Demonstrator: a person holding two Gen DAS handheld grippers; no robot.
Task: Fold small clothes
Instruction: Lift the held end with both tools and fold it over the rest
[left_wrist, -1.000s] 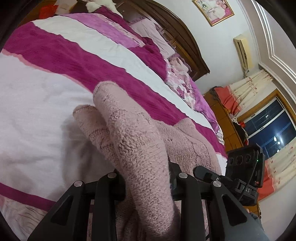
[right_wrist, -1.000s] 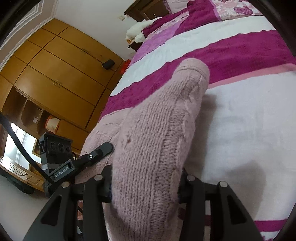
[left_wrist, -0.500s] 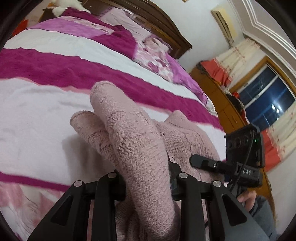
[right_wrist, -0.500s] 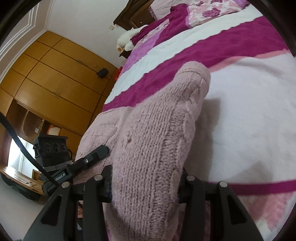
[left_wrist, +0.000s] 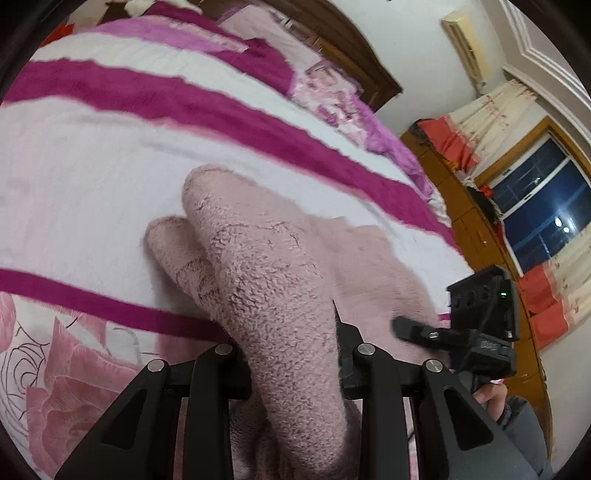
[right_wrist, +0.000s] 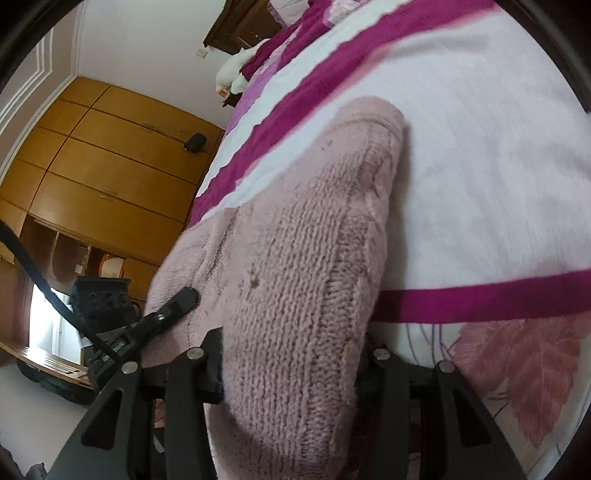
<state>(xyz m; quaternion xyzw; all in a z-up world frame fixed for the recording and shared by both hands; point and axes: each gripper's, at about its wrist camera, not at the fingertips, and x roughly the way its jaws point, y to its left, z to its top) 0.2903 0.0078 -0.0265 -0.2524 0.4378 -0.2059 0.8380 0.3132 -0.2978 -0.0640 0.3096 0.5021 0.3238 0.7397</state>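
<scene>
Both the left gripper (left_wrist: 295, 373) and the right gripper (right_wrist: 291, 373) pinch the pink knit sweater (right_wrist: 295, 258), whose bunched folds run forward from the jaws over the striped bedspread (left_wrist: 110, 177).

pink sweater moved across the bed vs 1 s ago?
Yes. The pink sweater, clamped in both grippers, has come toward the bed's near edge: the blanket's floral border now shows beside it.

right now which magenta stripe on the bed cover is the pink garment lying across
The thin magenta stripe beside the rose print: the pink knitted garment hides part of it. The broad magenta stripes farther up the bed lie uncovered.
</scene>
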